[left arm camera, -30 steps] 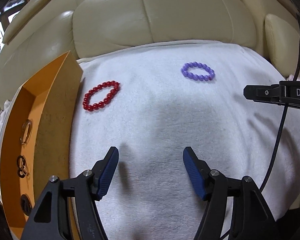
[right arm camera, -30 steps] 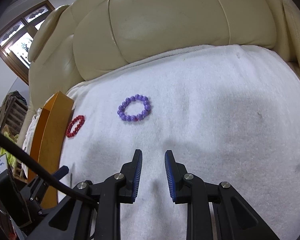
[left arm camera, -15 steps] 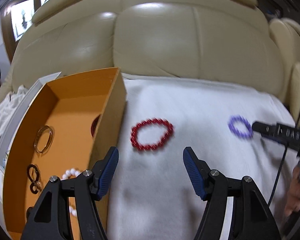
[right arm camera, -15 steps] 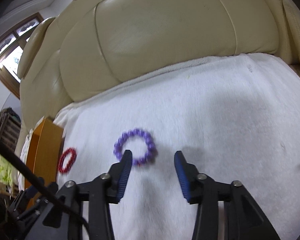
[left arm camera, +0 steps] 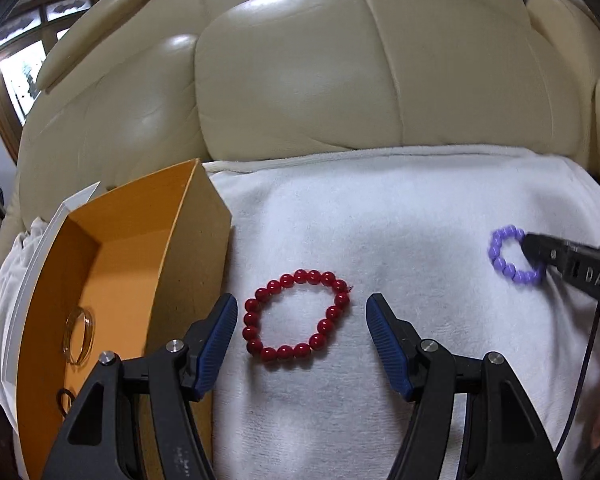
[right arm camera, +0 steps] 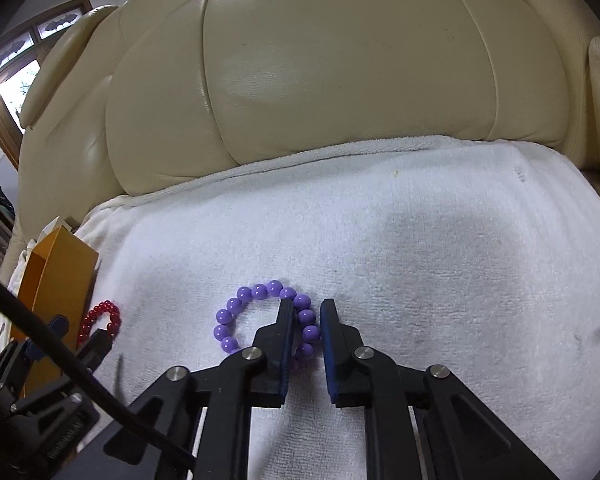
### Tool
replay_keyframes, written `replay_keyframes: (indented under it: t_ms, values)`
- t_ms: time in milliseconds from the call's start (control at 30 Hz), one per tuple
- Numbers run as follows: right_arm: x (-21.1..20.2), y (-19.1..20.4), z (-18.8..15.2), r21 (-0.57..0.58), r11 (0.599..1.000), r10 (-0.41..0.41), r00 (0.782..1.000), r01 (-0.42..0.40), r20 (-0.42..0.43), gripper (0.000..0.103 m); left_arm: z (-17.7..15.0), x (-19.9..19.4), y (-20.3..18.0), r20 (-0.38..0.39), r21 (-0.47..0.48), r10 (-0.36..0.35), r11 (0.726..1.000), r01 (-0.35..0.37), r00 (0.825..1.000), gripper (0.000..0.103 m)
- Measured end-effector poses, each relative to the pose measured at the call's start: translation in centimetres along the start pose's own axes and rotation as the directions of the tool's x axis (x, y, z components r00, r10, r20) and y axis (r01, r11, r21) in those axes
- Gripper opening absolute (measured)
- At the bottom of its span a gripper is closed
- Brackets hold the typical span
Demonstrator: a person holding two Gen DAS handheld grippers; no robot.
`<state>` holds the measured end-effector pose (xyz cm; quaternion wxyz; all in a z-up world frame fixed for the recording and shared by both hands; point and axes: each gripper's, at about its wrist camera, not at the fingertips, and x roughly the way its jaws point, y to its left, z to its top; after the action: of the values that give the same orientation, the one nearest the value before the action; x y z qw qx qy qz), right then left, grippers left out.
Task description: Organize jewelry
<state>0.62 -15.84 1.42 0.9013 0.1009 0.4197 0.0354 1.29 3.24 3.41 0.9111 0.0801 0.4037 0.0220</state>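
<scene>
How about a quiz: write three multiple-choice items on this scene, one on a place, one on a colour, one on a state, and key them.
1. Where does the red bead bracelet lie?
A) in the orange box
B) on the white towel, between the left gripper's fingers
C) on the floor

2. What colour is the bracelet at the right gripper?
A) green
B) purple
C) white

3. What is the left gripper's state?
A) shut on the red bracelet
B) shut on a bangle
C) open, holding nothing

Key:
1 B, it rests on the towel, right of the orange box.
2 B, the purple bracelet sits between its pads, the jaws having just been closing on it.
3 C, its fingers stand apart, clear of the beads.
</scene>
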Motion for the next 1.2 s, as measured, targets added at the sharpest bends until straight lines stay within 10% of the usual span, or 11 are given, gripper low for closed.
replay_keyframes:
  t_ms: [733,1133,1200]
  values:
    - [-1.0,-3.2,-0.8,0.028,0.999,0.042,0.998,-0.040,-0.057,0.012,0.4,-1.9,-1.8,0.051,0.025,-0.095,0.995,0.094,0.994,0.062]
    - [-0.9,-3.5,-0.6,0.047,0.998,0.051,0.997,-0.048,-0.061,0.012,-0.1,2.1,1.4,-0.058,-0.178,-0.189,0.968,0.176,0.980,0.062]
    - [-1.0,-3.8,-0.7,0.047,0.997,0.059,0.997,-0.056,-0.058,0.012,-0.3,1.9,1.7,-0.048,-0.192,-0.233,0.956,0.220,0.971,0.048]
